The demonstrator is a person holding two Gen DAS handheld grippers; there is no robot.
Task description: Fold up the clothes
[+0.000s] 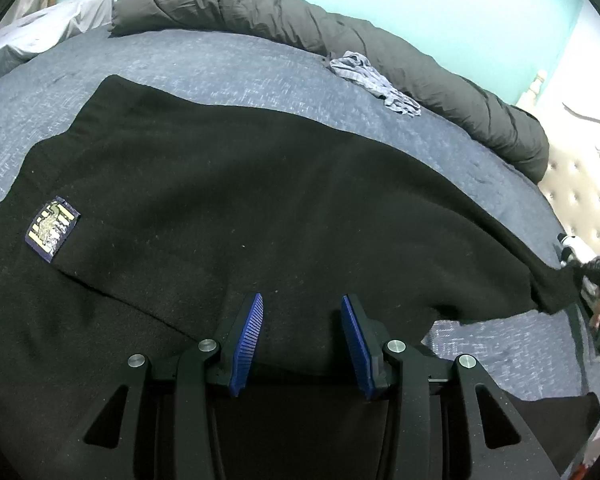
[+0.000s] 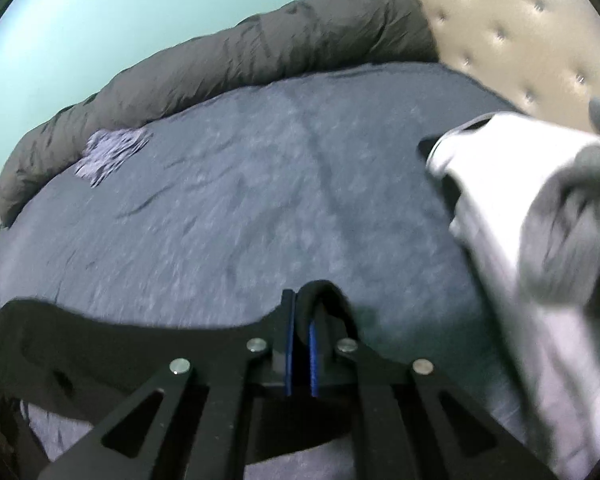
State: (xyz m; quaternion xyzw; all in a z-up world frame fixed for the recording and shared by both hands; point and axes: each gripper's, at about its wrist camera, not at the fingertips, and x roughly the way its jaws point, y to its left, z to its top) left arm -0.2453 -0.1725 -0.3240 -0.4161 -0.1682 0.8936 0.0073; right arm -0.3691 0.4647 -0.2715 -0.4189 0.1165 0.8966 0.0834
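Black fleece garment [image 1: 228, 208] lies spread across the middle of the grey-blue bedsheet [image 1: 228, 68], its sleeve end stretched toward the bed's right edge. The right gripper [image 2: 302, 320], jaws pressed together, pinches that sleeve tip, probably to carry it over for a fold. The left gripper [image 1: 302, 316] hovers spread over the cloth, gripping nothing.

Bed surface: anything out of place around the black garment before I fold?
One stray: a small crumpled grey-blue cloth lies apart from the black garment, against the rolled dark duvet at the far edge. A loose white and grey heap crowds the right side near the headboard.
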